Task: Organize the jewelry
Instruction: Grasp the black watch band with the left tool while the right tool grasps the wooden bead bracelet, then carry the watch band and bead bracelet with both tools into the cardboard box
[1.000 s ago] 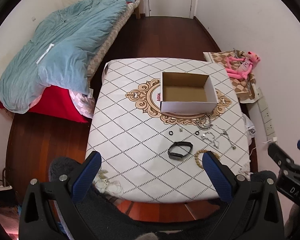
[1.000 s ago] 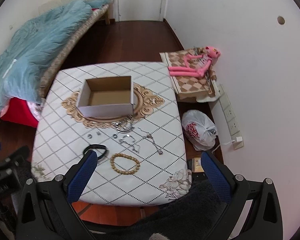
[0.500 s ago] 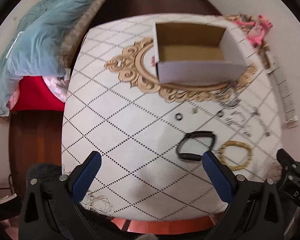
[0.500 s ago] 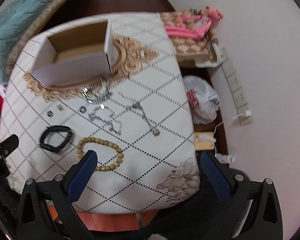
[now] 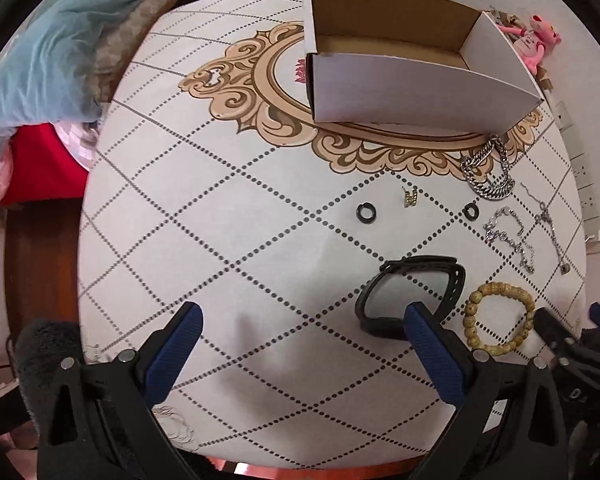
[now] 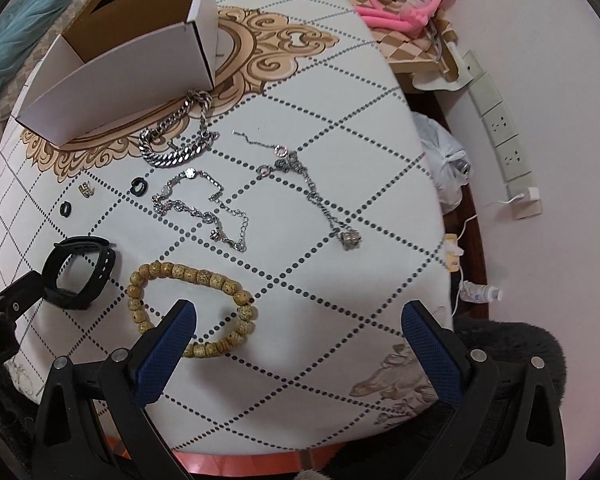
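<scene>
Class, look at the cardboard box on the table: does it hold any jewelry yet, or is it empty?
Empty as far as visible: the cardboard box stands open-topped, showing bare brown floor. The near wall hides the front strip, so that part cannot be told.

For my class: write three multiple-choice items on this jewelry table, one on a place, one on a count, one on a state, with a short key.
1. Where is the wooden bead bracelet?
A. in the box
B. on the table, beside the black band
C. on the floor

2. How many small black rings lie on the table?
A. two
B. four
C. none

3. What is the state of the right gripper?
A. shut on a chain
B. open, holding nothing
C. shut on the beads

Key: B, it lies just right of the band; A, a second ring lies right of the first; B, its fingers are spread apart.
</scene>
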{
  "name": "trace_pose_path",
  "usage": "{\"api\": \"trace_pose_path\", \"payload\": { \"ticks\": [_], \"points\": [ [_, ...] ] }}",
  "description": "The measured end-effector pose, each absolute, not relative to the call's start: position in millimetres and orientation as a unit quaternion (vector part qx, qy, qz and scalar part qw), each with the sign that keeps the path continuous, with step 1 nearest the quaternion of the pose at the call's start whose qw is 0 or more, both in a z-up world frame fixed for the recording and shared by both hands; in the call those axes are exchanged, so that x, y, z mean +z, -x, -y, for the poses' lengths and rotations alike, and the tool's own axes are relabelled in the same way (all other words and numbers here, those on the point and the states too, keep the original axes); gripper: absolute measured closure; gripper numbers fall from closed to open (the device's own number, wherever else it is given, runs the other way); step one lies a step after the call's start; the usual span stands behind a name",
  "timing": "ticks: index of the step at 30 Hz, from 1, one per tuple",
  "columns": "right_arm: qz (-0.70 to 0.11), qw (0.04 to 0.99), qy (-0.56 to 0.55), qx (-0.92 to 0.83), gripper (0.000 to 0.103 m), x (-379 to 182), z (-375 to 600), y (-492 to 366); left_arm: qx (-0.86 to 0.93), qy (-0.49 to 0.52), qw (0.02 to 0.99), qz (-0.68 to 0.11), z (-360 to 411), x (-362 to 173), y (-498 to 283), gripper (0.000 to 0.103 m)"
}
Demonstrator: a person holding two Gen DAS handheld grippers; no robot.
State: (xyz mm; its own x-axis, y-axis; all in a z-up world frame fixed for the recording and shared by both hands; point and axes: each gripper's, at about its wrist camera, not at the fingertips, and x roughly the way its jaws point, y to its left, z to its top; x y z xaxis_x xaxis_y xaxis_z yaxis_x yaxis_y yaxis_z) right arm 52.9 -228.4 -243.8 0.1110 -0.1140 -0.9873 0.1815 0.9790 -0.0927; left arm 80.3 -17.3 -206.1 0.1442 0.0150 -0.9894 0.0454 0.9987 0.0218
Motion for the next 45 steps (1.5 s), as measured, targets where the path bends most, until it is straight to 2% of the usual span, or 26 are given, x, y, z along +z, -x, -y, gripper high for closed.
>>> {"api": "trace_pose_path", "payload": {
  "ticks": [5,9,11,15,19,21,28,32,40,45],
  "points": [
    [-0.660,0.744,-0.039,-0.095,0.005,-258.7,228.3,-56.2,-0.037,0.005,0.759,-0.650,16.2,-210.2,-83.9,0.004],
    [-0.662,0.742,-0.055,-0.091,0.012,-265.4,231.1,-56.9,-0.047,0.016,0.753,-0.656,17.1,-217.5,-88.7,0.033],
    [-0.664,0.740,-0.063,-0.089,0.015,-271.2,236.7,-60.0,-0.048,0.015,0.749,-0.661,18.8,-222.6,-91.5,0.039],
    [-0.663,0.740,-0.074,-0.087,0.021,-273.1,237.3,-59.0,-0.060,0.019,0.741,-0.668,18.1,-231.9,-93.6,0.065],
    [-0.660,0.743,-0.064,-0.086,0.029,-271.8,235.6,-56.9,-0.062,0.011,0.743,-0.667,18.3,-232.5,-95.2,0.075],
    [-0.657,0.747,-0.060,-0.082,0.037,-269.1,232.1,-55.0,-0.067,0.011,0.745,-0.664,23.4,-230.1,-91.3,0.090],
    [-0.646,0.759,-0.046,-0.068,0.062,-260.8,213.4,-49.3,-0.062,-0.005,0.748,-0.661,32.7,-231.0,-85.7,0.095],
    [-0.642,0.763,-0.040,-0.065,0.091,-257.6,205.4,-48.2,-0.062,-0.005,0.749,-0.660,37.5,-231.7,-80.2,0.098],
    [-0.628,0.773,-0.073,-0.061,0.094,-247.8,209.5,-47.5,-0.062,-0.003,0.758,-0.649,32.0,-228.9,-76.3,0.100],
    [-0.604,0.790,-0.087,-0.049,0.094,-224.5,211.7,-49.3,-0.069,-0.007,0.773,-0.631,28.6,-206.2,-64.7,0.100]
  ]
}}
